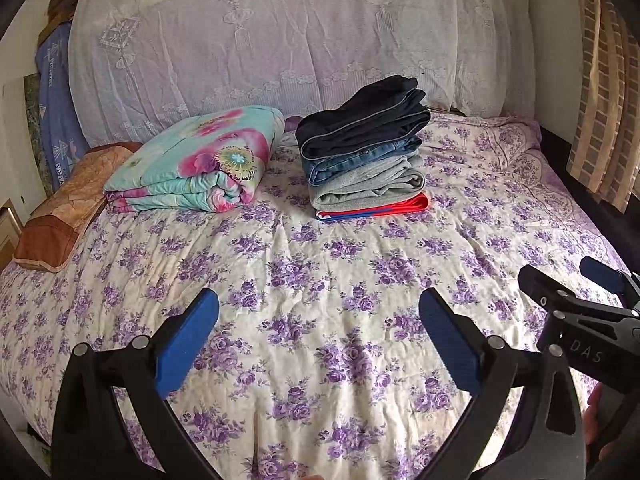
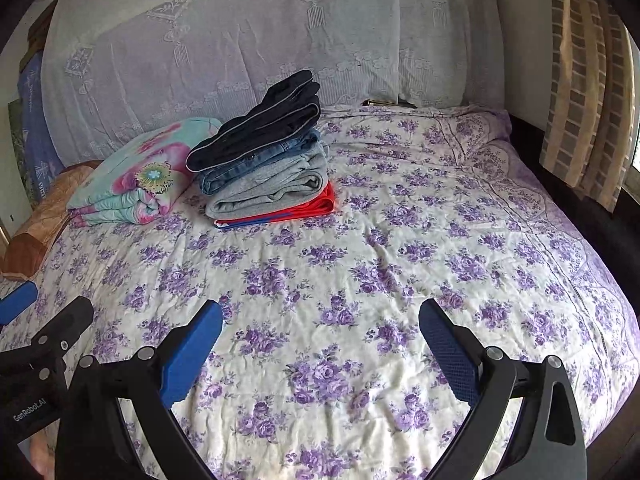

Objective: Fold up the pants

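A stack of folded pants (image 1: 366,148) sits at the far middle of the bed: dark navy on top, then blue denim, grey, and a red and blue garment at the bottom. It also shows in the right wrist view (image 2: 266,164). My left gripper (image 1: 318,320) is open and empty, hovering over the near part of the floral bedsheet (image 1: 320,264). My right gripper (image 2: 320,328) is open and empty beside it, also over the sheet (image 2: 400,240). The right gripper shows at the right edge of the left view (image 1: 568,284). The left gripper shows at the left edge of the right view (image 2: 44,304).
A folded teal and pink floral quilt (image 1: 200,160) lies left of the stack. A brown pillow (image 1: 64,212) lies at the bed's left edge. A lace-covered headboard (image 1: 280,40) rises behind. Striped curtains (image 1: 608,100) hang at the right.
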{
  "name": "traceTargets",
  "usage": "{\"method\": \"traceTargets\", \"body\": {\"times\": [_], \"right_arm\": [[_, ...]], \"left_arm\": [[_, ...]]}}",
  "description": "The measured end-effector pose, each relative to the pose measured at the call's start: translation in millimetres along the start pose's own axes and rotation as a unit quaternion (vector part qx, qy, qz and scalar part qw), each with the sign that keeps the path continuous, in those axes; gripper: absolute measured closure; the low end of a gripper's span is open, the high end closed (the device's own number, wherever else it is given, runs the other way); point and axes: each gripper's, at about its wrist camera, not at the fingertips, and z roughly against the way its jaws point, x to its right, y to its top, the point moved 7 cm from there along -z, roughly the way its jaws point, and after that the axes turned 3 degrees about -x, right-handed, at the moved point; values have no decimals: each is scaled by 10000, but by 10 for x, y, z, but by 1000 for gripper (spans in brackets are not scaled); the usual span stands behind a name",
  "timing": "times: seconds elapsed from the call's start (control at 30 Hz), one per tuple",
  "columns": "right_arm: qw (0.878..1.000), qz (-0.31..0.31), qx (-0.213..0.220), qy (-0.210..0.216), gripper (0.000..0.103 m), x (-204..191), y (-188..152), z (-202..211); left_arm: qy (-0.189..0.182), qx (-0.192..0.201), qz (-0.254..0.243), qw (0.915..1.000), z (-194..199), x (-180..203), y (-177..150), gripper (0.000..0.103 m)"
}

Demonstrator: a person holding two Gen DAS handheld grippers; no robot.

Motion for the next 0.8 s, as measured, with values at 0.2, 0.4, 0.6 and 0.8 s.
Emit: {"method": "traceTargets", "body": {"times": [0.2, 0.4, 0.6, 0.8], "right_arm": [[10000, 68, 1, -4, 4, -53, -11, 3], [10000, 53, 8, -6, 4, -66, -8, 12], [10000, 86, 49, -2, 4, -60, -4, 25], [9999, 92, 53, -8, 4, -66, -13, 33]], "left_arm": [[5, -15, 28, 10000, 0, -18, -3, 5], [5, -3, 29, 10000, 3, -15, 1, 5], [-11, 13, 9, 10000, 23, -20, 2, 5], [-16, -4, 17, 10000, 29, -17, -10, 5]]}}
